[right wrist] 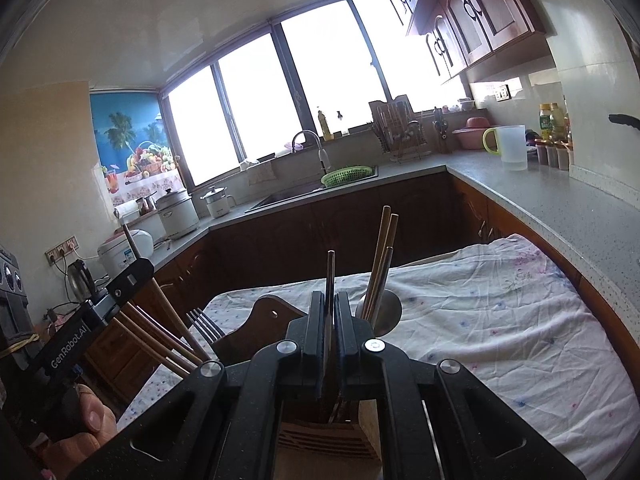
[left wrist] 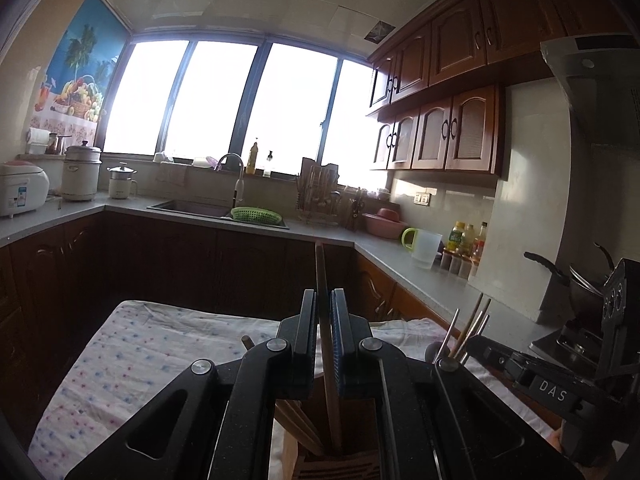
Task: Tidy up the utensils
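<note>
Left wrist view shows the left claw [left wrist: 324, 312] closed on a single wooden chopstick [left wrist: 322, 276], its long axis nearly upright, lower end reaching down into the wooden utensil holder [left wrist: 320, 456] directly below the claw. Right wrist view shows the right claw [right wrist: 329, 312] closed on a thin dark utensil handle [right wrist: 330, 276], also upright, above the same holder, which stands on a cloth-covered counter [right wrist: 500, 320]. More chopsticks [right wrist: 382, 256], a spoon [right wrist: 388, 312] and a fork [right wrist: 206, 322] stand nearby. Both claws sit right over the holder, so each piece likely travels straight along its own length
</note>
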A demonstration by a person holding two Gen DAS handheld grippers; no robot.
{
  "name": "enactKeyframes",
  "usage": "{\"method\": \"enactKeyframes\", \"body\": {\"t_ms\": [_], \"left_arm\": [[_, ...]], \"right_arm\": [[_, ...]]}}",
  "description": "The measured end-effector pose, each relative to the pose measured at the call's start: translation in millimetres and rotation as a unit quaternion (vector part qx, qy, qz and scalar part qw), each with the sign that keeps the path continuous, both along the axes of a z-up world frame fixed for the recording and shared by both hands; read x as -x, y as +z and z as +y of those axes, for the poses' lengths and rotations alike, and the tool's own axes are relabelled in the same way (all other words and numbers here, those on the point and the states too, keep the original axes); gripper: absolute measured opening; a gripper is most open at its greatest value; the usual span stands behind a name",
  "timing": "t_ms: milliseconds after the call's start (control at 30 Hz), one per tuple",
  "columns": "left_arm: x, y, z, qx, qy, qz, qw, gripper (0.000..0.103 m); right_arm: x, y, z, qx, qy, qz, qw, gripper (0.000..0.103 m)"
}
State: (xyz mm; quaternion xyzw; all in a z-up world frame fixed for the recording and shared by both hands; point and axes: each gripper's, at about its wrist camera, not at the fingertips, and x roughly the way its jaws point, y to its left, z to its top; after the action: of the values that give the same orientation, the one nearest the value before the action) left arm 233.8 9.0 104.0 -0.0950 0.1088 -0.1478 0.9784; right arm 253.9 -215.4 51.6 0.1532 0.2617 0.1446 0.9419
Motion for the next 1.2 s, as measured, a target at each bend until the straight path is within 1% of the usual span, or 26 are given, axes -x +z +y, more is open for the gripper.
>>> {"method": "enactKeyframes", "body": {"t_ms": [33, 67, 100, 133, 200, 267, 300, 367, 400, 433, 467, 533, 700, 833, 900, 1033, 1100, 1133, 1167, 1200], "left_arm": [[1, 1, 1, 0.003, -0.003, 0.002, 1.0000, 0.017], [3, 3, 3, 0.006, -0.001, 0.000, 1.0000, 0.027], [7, 4, 5, 0.008, 0.002, -0.003, 1.0000, 0.034], [11, 6, 6, 0.012, 0.003, -0.006, 0.9999, 0.038], [20, 10, 10, 0.015, 0.006, -0.012, 0.9998, 0.041], [30, 13, 15, 0.018, 0.012, -0.018, 0.9996, 0.049], [35, 14, 18, 0.021, 0.016, -0.018, 0.9995, 0.051], [47, 11, 22, 0.033, 0.019, -0.016, 0.9991, 0.059], [54, 7, 22, 0.036, 0.023, -0.013, 0.9990, 0.062], [59, 5, 24, 0.037, 0.028, -0.010, 0.9989, 0.068], [66, 0, 24, 0.037, 0.035, -0.007, 0.9987, 0.073], [80, -8, 25, 0.040, 0.045, 0.003, 0.9982, 0.079], [109, -27, 20, 0.050, 0.050, 0.045, 0.9965, 0.081], [134, -26, 21, 0.045, 0.055, 0.068, 0.9951, 0.081], [145, -22, 21, 0.043, 0.056, 0.077, 0.9946, 0.081], [173, -10, 22, 0.036, 0.055, 0.075, 0.9950, 0.081], [189, -6, 23, 0.026, 0.055, 0.070, 0.9957, 0.084], [197, -6, 22, 0.018, 0.058, 0.066, 0.9960, 0.089], [205, -6, 21, 0.010, 0.062, 0.059, 0.9963, 0.097], [213, -6, 19, 0.003, 0.067, 0.051, 0.9965, 0.102]], "right_arm": [[1, 1, -1, -0.003, 0.000, -0.001, 1.000, 0.010], [3, 2, -3, -0.006, -0.001, -0.001, 1.000, 0.010], [5, 4, -5, -0.009, -0.004, -0.003, 1.000, 0.013], [8, 6, -7, -0.014, -0.006, -0.006, 1.000, 0.022], [14, 12, -12, -0.018, -0.014, -0.014, 1.000, 0.031], [21, 19, -18, -0.024, -0.022, -0.024, 0.999, 0.033], [25, 22, -21, -0.028, -0.025, -0.027, 0.999, 0.035], [33, 26, -27, -0.033, -0.031, -0.033, 0.998, 0.040], [38, 27, -30, -0.036, -0.033, -0.036, 0.998, 0.047], [43, 26, -31, -0.037, -0.035, -0.037, 0.998, 0.054], [47, 25, -33, -0.038, -0.035, -0.036, 0.998, 0.058], [58, 18, -34, -0.043, -0.033, -0.031, 0.998, 0.078], [89, -6, -34, -0.052, -0.030, -0.012, 0.998, 0.088], [117, -19, -34, -0.059, -0.029, 0.002, 0.998, 0.089], [130, -21, -35, -0.064, -0.026, 0.003, 0.998, 0.089], [151, -12, -31, -0.062, -0.016, -0.003, 0.998, 0.089], [161, -2, -26, -0.054, -0.014, -0.012, 0.998, 0.089], [167, 3, -24, -0.046, -0.015, -0.019, 0.999, 0.089], [174, 8, -22, -0.038, -0.016, -0.028, 0.999, 0.091], [182, 11, -19, -0.028, -0.020, -0.038, 0.999, 0.099]]}}
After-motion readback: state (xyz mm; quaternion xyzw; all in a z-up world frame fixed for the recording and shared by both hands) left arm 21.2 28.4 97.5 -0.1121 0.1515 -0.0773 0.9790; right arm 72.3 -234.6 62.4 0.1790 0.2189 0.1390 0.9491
